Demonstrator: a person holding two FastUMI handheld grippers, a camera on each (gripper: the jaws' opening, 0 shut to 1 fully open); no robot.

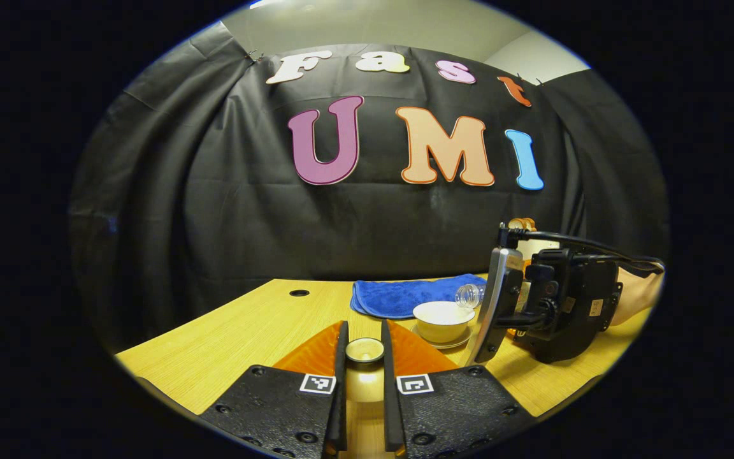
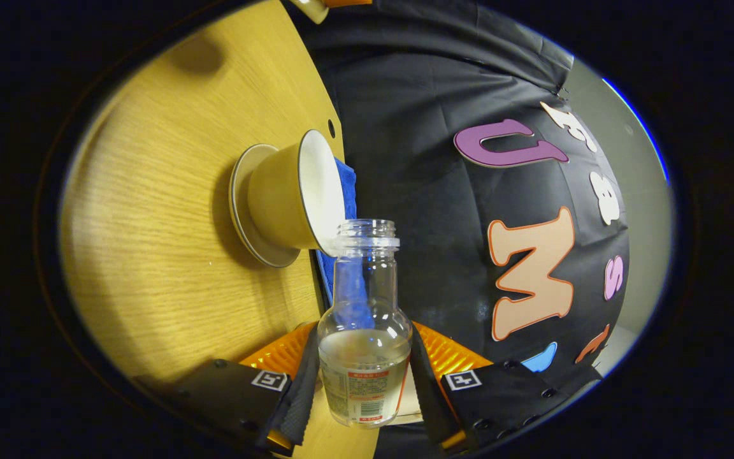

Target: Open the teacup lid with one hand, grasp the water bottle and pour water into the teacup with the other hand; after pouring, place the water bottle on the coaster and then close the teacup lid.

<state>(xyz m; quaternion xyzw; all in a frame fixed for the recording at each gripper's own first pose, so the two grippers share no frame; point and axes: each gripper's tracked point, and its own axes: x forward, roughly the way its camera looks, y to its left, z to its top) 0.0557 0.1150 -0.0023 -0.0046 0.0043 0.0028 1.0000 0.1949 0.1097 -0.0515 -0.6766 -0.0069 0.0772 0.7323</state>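
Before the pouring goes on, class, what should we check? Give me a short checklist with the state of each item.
1. Lid off the teacup and held between the left hand-held gripper fingers: ok.
2. Water bottle clamped by the right hand-held gripper: ok.
3. Bottle uncapped, mouth at the teacup's rim: ok.
4. Bottle tipped toward the cup: ok.
5. Teacup seated on its saucer: ok.
6. Water actually entering the cup: cannot tell.

Left gripper view sits low, level; right gripper view is rolled sideways; both share the teacup (image 1: 442,320) (image 2: 290,199) near 1 and 11 o'clock.
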